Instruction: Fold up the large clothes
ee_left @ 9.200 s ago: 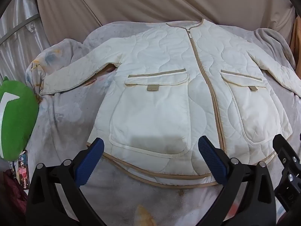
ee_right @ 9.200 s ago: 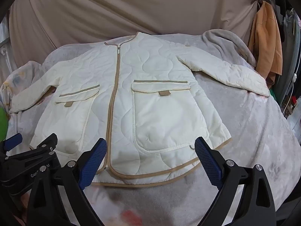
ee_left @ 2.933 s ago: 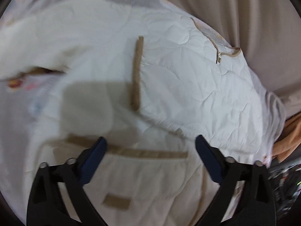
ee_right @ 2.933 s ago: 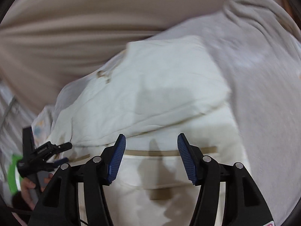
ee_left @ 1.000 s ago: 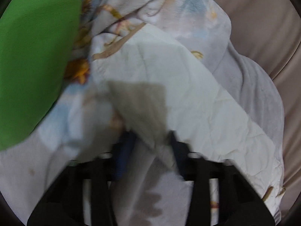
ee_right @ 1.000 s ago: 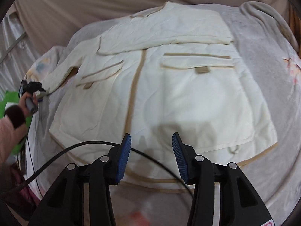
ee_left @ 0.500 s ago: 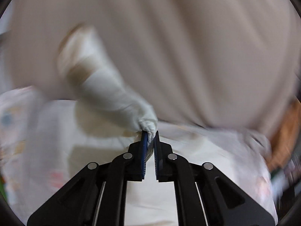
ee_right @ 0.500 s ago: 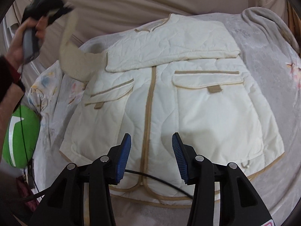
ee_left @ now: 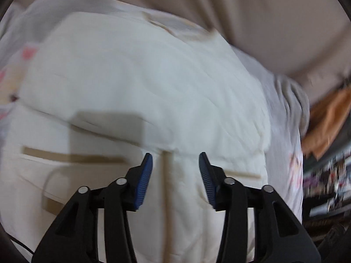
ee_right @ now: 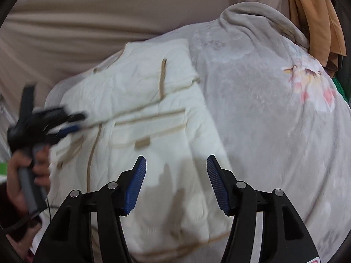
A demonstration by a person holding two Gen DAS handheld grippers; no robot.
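A cream quilted jacket [ee_left: 140, 92] with tan trim lies front-up on the bed; it also shows in the right wrist view [ee_right: 136, 100]. Both sleeves lie folded across its chest, the upper one [ee_left: 153, 83] reaching to the right side. My left gripper [ee_left: 175, 168] is open and empty, hovering above the tan zipper line [ee_left: 165, 188] just below the folded sleeves. It appears blurred at the left of the right wrist view [ee_right: 65, 120]. My right gripper [ee_right: 175, 175] is open and empty over the jacket's lower right part, near the right pocket flap [ee_right: 142, 142].
A grey floral blanket [ee_right: 274, 114] covers the bed. A beige curtain [ee_right: 87, 17] hangs behind. Orange clothing [ee_right: 316, 15] hangs at the far right. A sliver of green cushion [ee_right: 3, 168] shows at the left edge.
My left gripper carried the left sleeve over the chest, let it go and opened. My right gripper moved toward the jacket's right side and stayed open.
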